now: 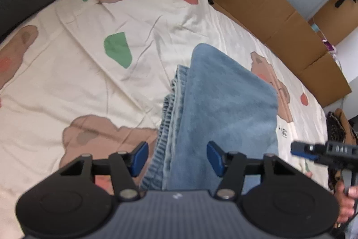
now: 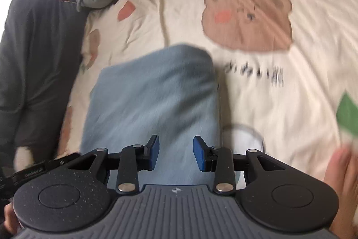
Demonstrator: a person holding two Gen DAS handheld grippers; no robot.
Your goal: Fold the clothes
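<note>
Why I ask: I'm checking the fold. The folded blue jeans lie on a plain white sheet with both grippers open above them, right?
Not quite. The sheet is not plain: it is cream with brown bear faces and red and green shapes, as the right wrist view shows. The rest holds: the folded blue jeans lie on it, and both the left gripper and right gripper are open above them.

text on right gripper [image 1: 301, 150] body: "DAB" was made out, blurred | print on bedsheet [image 2: 290, 86] at 3 o'clock: unreadable | label on wall at 1 o'clock: illegible
</note>
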